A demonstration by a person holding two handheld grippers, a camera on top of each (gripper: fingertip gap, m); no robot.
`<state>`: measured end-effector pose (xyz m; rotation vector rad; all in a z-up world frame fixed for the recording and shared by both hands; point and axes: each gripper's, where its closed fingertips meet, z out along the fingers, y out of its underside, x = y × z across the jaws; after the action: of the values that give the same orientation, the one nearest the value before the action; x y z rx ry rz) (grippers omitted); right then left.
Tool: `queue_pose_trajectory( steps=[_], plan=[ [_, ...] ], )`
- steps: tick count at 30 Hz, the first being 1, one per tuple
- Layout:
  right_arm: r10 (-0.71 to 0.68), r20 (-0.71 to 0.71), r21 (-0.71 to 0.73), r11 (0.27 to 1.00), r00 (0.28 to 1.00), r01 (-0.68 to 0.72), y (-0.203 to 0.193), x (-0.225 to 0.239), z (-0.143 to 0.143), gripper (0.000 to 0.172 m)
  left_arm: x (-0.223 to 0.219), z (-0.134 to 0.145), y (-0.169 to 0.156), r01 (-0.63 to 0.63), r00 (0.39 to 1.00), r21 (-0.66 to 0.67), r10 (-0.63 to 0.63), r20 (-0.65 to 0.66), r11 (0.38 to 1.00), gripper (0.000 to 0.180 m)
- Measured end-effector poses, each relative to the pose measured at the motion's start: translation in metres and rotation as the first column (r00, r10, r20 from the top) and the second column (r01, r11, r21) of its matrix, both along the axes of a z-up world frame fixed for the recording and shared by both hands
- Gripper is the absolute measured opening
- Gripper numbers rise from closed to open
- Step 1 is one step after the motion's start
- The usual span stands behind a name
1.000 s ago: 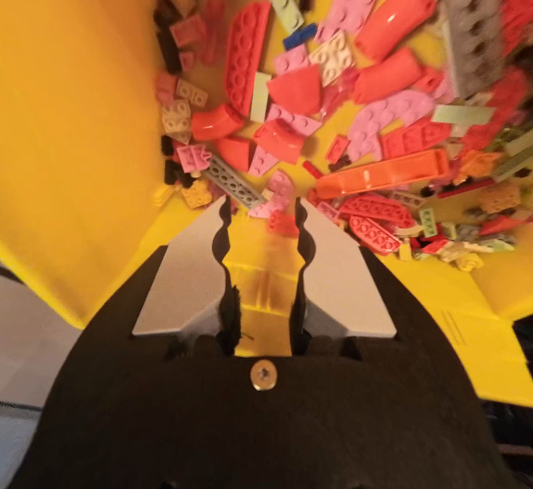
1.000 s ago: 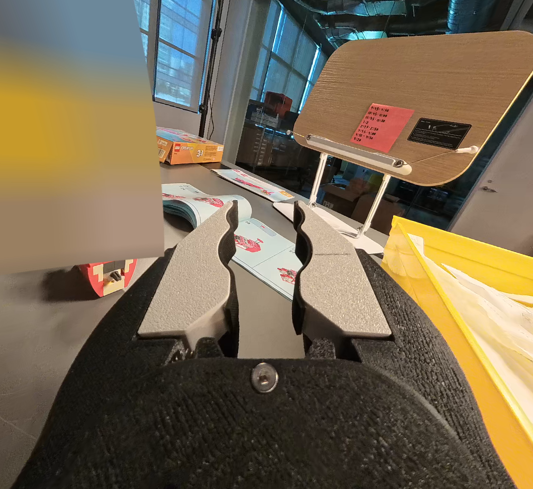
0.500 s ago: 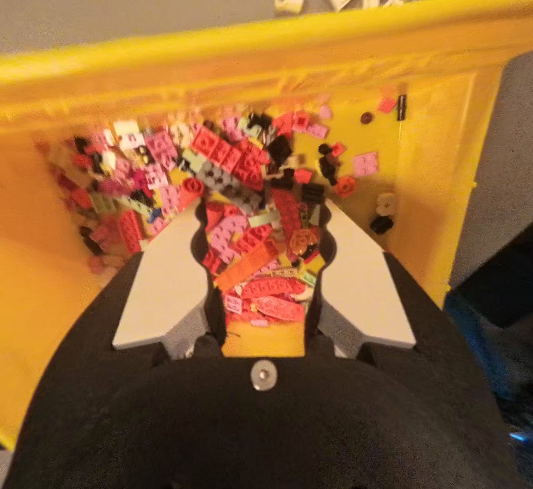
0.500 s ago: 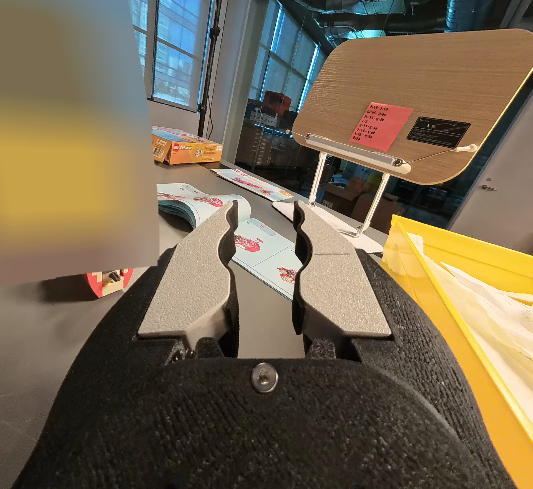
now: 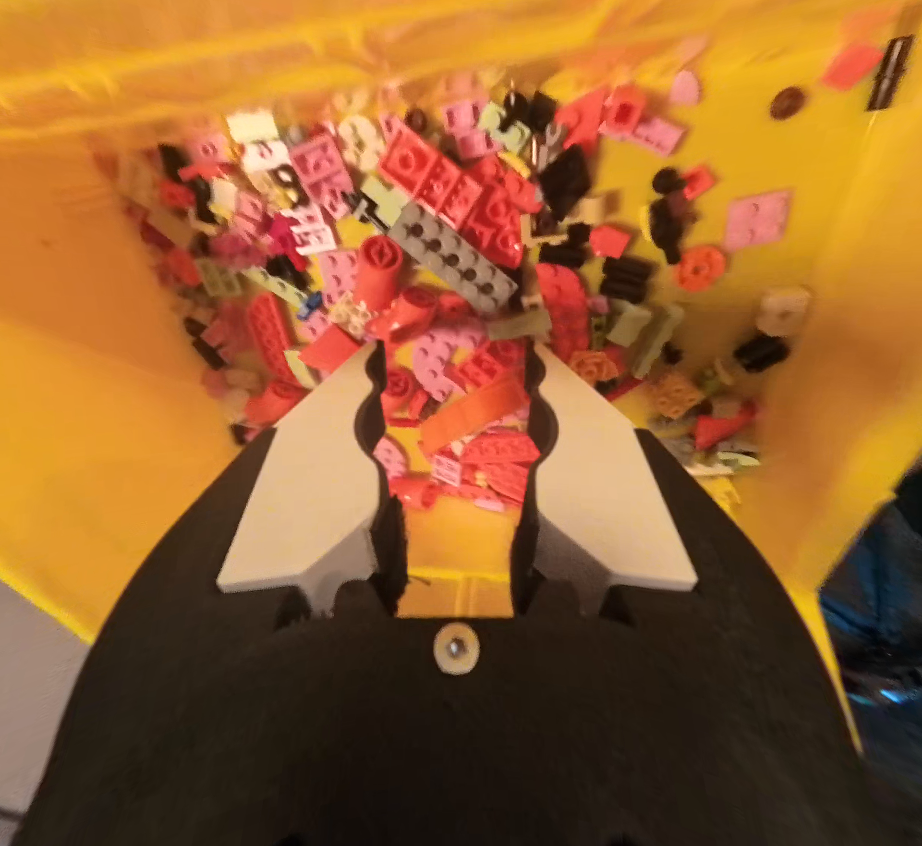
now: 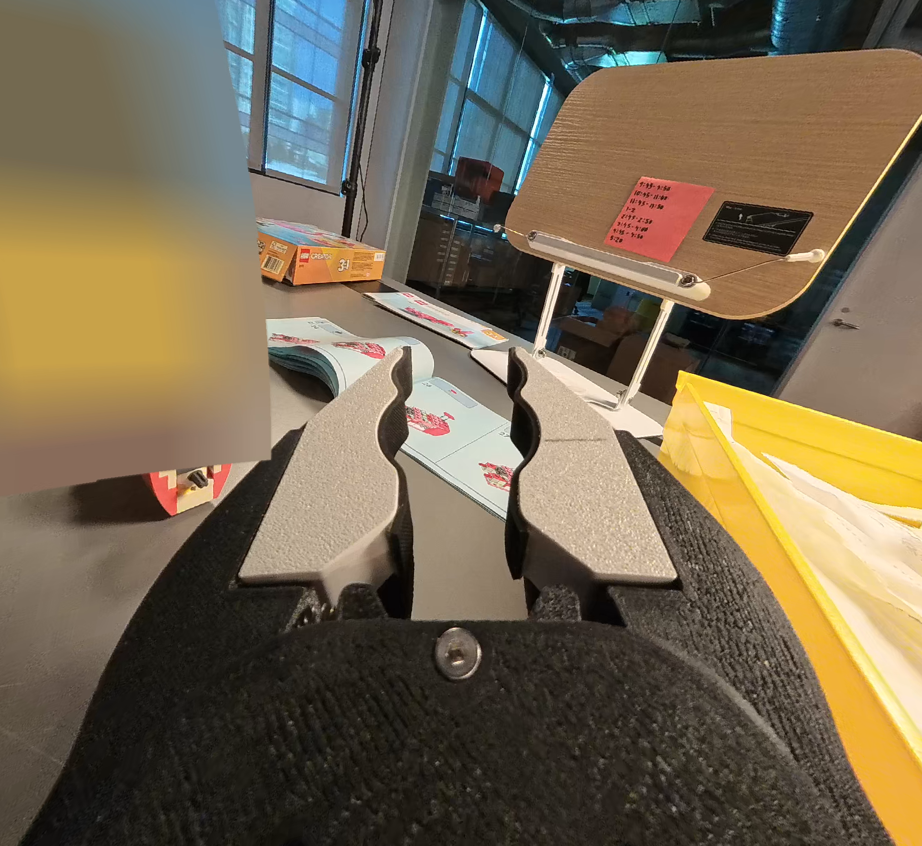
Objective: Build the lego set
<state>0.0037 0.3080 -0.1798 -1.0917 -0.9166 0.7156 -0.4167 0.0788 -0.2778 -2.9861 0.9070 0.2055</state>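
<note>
The left tool hangs spread and bare over a yellow bin, its fingers apart above a heap of small plastic building bricks that fills the middle of the frame; nothing sits between the pads. Nearest the tips lie a pink curved plate and an orange long piece, with a grey studded plate above them. These pieces look light, stiff and smooth, so they would likely slip unless pinched across flat sides. The right tool is likewise parted and holds nothing, low over the grey table, pointing at an open instruction booklet at centre frame. A wooden book stand stands upper right, a second yellow bin at the right edge.
</note>
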Motion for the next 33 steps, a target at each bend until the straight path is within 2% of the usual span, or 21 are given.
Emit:
queue_pose_trajectory(
  steps=[2,4,6,8,11,13,15,18,20,22,25,28,31,33],
  plan=[
    [0.001,0.000,0.000,1.000,1.000,-0.001,0.000,0.000,0.000,0.037,-0.002,-0.002,-0.012,-0.063,0.997,-0.062,0.065,0.028,0.996,0.064],
    [0.001,0.000,0.000,1.000,1.000,-0.001,0.000,0.000,0.000,0.037,-0.011,-0.002,-0.018,-0.108,0.994,-0.085,0.108,-0.001,0.991,0.076],
    [0.001,0.000,0.001,1.000,1.000,-0.001,0.000,0.000,0.000,0.037,-0.016,-0.002,-0.024,-0.132,0.991,-0.109,0.131,-0.017,0.985,0.080],
    [0.001,0.001,0.001,1.000,1.000,-0.001,0.000,0.000,0.000,0.037,-0.022,-0.002,-0.020,-0.136,0.990,-0.083,0.134,-0.036,0.987,0.074],
    [0.000,0.001,0.001,1.000,1.000,0.000,0.000,0.000,0.000,0.037,-0.044,0.003,-0.007,-0.139,0.983,0.011,0.139,-0.121,0.990,0.052],
    [0.000,0.000,0.001,1.000,1.000,0.000,0.000,0.000,0.000,0.037,-0.058,0.009,0.002,-0.181,0.972,0.071,0.189,-0.141,0.981,0.051],
    [0.000,0.000,0.001,1.000,1.000,0.000,0.000,0.000,0.000,0.037,-0.065,0.017,0.017,-0.246,0.962,0.160,0.261,-0.080,0.956,0.054],
    [0.000,0.001,0.001,1.000,1.000,0.000,0.000,0.000,0.000,0.037,-0.075,0.032,0.052,-0.386,0.921,0.340,0.383,0.078,0.858,0.043],
    [0.000,0.000,0.000,1.000,1.000,0.000,0.000,0.000,0.000,0.037,-0.076,0.036,0.068,-0.456,0.890,0.375,0.416,0.188,0.807,0.035],
    [-0.001,-0.001,-0.002,1.000,1.000,0.001,0.000,0.000,0.000,0.037,-0.073,0.032,0.079,-0.499,0.865,0.353,0.427,0.264,0.791,0.026],
    [0.000,-0.003,-0.005,1.000,1.000,0.000,0.000,0.000,0.000,0.037,-0.060,0.021,0.091,-0.531,0.831,0.289,0.421,0.364,0.797,0.027],
    [0.001,-0.005,-0.008,1.000,1.000,-0.001,0.001,0.000,0.000,0.037,-0.039,0.014,0.097,-0.514,0.811,0.231,0.380,0.444,0.826,0.040],
    [0.002,-0.007,-0.011,1.000,1.000,-0.002,0.001,0.001,0.001,0.037,-0.033,0.005,0.094,-0.462,0.847,0.207,0.360,0.392,0.862,0.052],
    [0.003,-0.009,-0.013,1.000,1.000,-0.003,0.001,0.001,0.001,0.037,-0.030,-0.002,0.087,-0.416,0.878,0.184,0.340,0.337,0.891,0.054]
  ],
)
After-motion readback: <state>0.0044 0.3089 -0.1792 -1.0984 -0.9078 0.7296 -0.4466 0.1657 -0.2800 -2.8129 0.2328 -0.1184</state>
